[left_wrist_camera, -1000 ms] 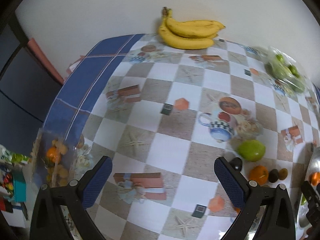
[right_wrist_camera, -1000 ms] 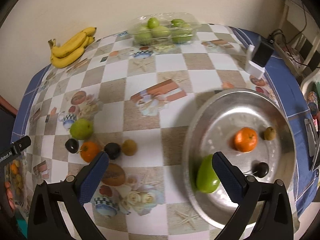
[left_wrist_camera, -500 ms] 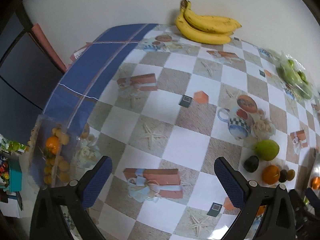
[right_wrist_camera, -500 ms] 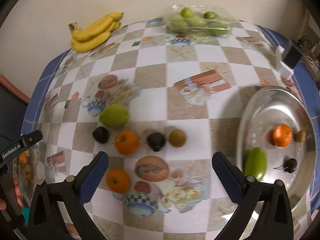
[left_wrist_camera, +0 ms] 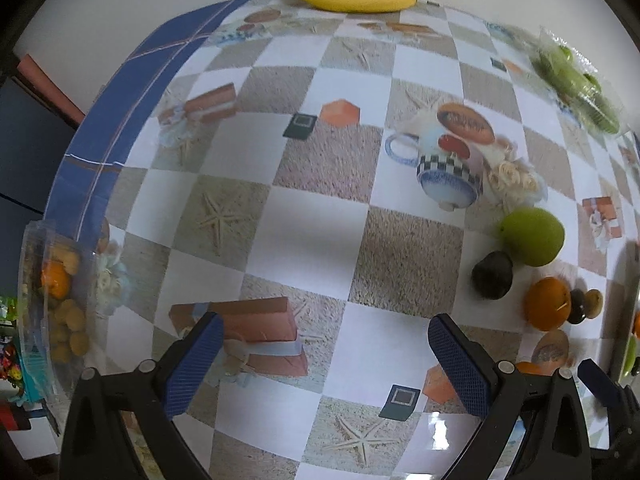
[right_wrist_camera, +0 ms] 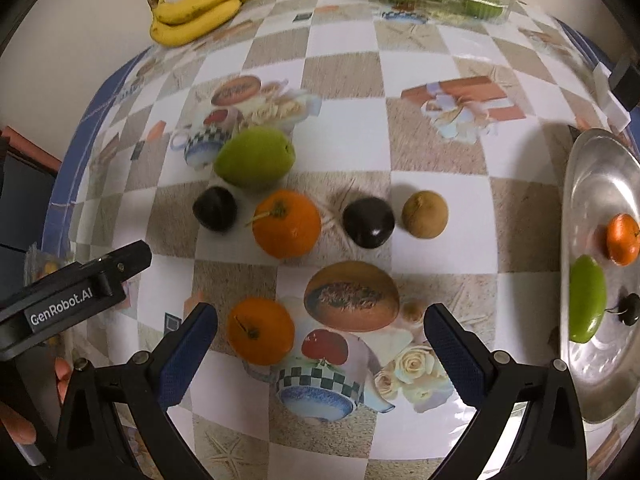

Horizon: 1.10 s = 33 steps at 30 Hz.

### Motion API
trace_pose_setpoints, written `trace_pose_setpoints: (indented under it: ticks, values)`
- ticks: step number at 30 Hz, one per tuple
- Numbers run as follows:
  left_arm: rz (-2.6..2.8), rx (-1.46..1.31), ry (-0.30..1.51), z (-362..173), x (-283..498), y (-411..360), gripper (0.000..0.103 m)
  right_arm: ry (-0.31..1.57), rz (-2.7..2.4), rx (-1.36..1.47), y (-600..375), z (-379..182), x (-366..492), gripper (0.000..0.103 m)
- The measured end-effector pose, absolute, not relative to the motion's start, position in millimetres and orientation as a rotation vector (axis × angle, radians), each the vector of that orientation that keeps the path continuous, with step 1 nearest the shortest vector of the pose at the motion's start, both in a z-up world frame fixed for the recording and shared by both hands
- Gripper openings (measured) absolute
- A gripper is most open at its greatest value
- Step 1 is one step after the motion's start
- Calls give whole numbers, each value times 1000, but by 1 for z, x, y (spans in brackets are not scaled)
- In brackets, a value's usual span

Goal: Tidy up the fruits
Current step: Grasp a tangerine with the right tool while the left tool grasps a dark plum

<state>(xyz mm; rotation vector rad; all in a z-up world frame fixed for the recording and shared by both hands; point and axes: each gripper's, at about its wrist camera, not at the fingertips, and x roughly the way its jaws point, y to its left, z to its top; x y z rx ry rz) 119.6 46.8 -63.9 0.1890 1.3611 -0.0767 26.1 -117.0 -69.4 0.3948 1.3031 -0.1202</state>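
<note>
On the counter point(right_wrist_camera: 440, 168), loose fruit sits in a cluster: green mango point(right_wrist_camera: 254, 156), two dark plums point(right_wrist_camera: 215, 209) point(right_wrist_camera: 368, 222), a brown fruit point(right_wrist_camera: 425, 214), two oranges point(right_wrist_camera: 287, 223) point(right_wrist_camera: 260, 330). Right tool point(right_wrist_camera: 320, 344) spread, empty, the near orange between its fingers, not touching. Left tool point(left_wrist_camera: 326, 360) spread, empty, over bare cloth. Metal tray point(right_wrist_camera: 592, 168) at right holds an orange, green mango, dark fruit. Bananas point(right_wrist_camera: 200, 4) against the far wall.
</note>
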Motion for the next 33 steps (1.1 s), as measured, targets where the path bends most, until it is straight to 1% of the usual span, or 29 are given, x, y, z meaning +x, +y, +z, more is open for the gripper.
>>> trace_pose_setpoints:
  ticks: [4, 6, 8, 9, 10, 11, 14, 16, 17, 19, 20, 21, 33]
  values:
    - [-77, 189, 1366, -66, 119, 48, 103, 1312, -99, 381, -107, -76, 26, 103]
    - [-77, 189, 1362, -66, 119, 48, 103, 1305, -92, 371, -103, -77, 26, 101]
    - [-78, 188, 1358, -65, 119, 48, 103, 1294, -86, 356, -100, -76, 25, 93]
    - [-77, 188, 1357, -65, 119, 48, 103, 1292, -81, 348, -98, -76, 25, 85]
    - [-77, 188, 1356, -65, 119, 47, 103, 1293, -76, 337, -96, -76, 26, 79]
    - [-77, 188, 1355, -64, 119, 47, 103, 1291, -77, 323, -94, -76, 27, 78]
    - [-76, 195, 1354, -63, 121, 48, 103, 1286, -65, 310, -90, -76, 29, 68]
    - [-75, 194, 1352, -61, 121, 49, 103, 1283, -48, 325, -88, -75, 30, 59]
    - [-74, 193, 1350, -60, 121, 49, 103, 1284, -39, 328, -88, -75, 30, 57]
    - [-74, 191, 1349, -58, 123, 51, 103, 1281, -20, 342, -86, -75, 32, 47]
    - [-75, 190, 1347, -57, 122, 51, 103, 1282, -13, 347, -85, -75, 33, 44]
    - [-74, 190, 1345, -58, 123, 49, 103, 1281, -2, 347, -83, -74, 34, 38]
    - [-77, 149, 1303, -51, 125, 47, 103, 1247, -38, 368, -104, -60, 32, 38]
